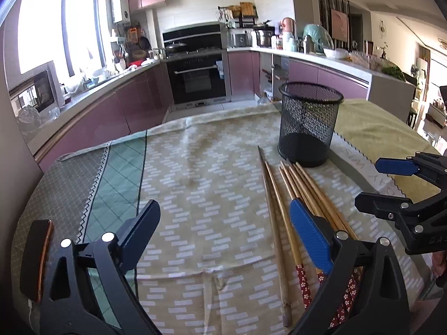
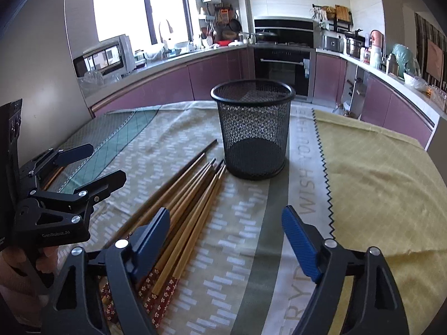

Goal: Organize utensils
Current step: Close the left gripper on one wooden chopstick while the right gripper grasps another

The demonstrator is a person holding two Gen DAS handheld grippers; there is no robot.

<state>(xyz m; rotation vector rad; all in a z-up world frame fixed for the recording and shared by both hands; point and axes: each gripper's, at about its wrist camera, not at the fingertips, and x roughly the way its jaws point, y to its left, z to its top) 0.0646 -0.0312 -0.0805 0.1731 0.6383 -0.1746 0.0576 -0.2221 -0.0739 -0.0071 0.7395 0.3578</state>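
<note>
Both tongs (image 1: pixel 226 229) (image 2: pixel 226 240) gaping empty above bamboo chopsticks (image 2: pixel 195 195) with red floral ends, beside mesh cup (image 2: pixel 252 131)

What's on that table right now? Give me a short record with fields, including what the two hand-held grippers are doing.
setting: kitchen, table under a patterned cloth
container: black mesh cup, upright, looks empty
utensils: bundle of wooden chopsticks lying flat, tips near the cup's base, floral red ends toward the cameras
left hand-held gripper: open, holds nothing, chopsticks under its right finger
right hand-held gripper: open, holds nothing, chopsticks by its left finger
other item: dark phone-like object at the table's left edge
progress: no chopstick in the cup yet
</note>
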